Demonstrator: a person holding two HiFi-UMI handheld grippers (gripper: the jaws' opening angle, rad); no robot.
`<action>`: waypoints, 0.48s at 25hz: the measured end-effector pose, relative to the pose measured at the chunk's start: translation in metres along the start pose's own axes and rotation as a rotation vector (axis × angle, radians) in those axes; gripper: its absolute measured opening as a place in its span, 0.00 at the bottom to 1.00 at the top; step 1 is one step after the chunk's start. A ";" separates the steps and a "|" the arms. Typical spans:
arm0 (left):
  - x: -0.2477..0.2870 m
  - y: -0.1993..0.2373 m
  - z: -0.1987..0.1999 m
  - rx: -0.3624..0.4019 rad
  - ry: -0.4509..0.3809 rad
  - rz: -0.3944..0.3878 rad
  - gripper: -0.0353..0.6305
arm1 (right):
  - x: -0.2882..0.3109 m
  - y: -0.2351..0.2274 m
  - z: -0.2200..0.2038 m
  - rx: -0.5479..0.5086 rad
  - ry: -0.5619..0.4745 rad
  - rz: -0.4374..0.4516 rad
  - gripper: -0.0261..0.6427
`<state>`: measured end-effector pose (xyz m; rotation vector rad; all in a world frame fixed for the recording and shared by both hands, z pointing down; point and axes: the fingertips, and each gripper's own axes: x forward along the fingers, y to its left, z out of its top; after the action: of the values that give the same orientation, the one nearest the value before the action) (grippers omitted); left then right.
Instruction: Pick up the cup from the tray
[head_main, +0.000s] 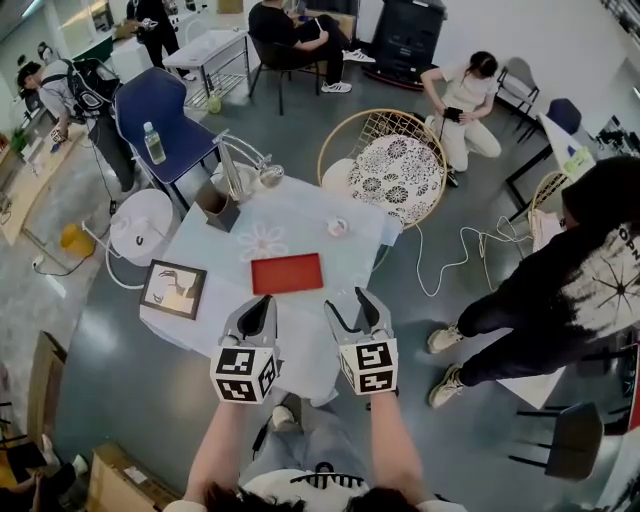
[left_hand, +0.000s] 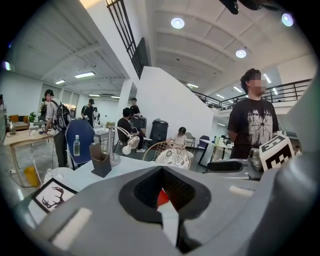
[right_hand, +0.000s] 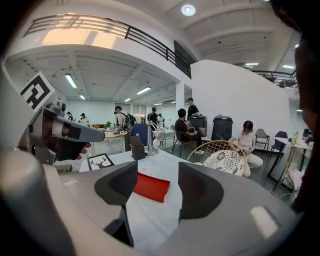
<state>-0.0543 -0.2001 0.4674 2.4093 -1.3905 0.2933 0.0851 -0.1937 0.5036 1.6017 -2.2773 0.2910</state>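
Note:
A small pale cup (head_main: 338, 227) stands on the white tablecloth just beyond the far right corner of the flat red tray (head_main: 287, 272), not on it. Both grippers hover over the table's near edge, short of the tray. My left gripper (head_main: 257, 308) has its jaws together with nothing between them; through the small gap in its pads (left_hand: 161, 170) a sliver of the red tray (left_hand: 162, 198) shows. My right gripper (head_main: 355, 305) is open and empty, and its jaws (right_hand: 157, 172) frame the red tray (right_hand: 151, 186). The cup does not show in either gripper view.
On the table (head_main: 215, 300) lie a framed deer picture (head_main: 173, 288), a dark holder (head_main: 217, 208) and a desk lamp (head_main: 245, 165). A blue chair (head_main: 160, 115) and a wicker chair (head_main: 395, 165) stand behind it. A person in black (head_main: 570, 290) stands close at the right.

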 end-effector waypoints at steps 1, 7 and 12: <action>-0.006 -0.002 0.000 0.004 -0.003 -0.001 0.05 | -0.005 0.003 0.003 0.003 -0.008 -0.006 0.43; -0.038 -0.012 -0.006 0.008 -0.024 -0.025 0.05 | -0.033 0.022 0.008 0.052 -0.039 -0.054 0.07; -0.056 -0.021 -0.001 0.006 -0.048 -0.048 0.05 | -0.051 0.042 0.014 0.078 -0.063 -0.046 0.07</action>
<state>-0.0643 -0.1450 0.4451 2.4660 -1.3513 0.2301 0.0594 -0.1402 0.4720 1.7228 -2.2984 0.3257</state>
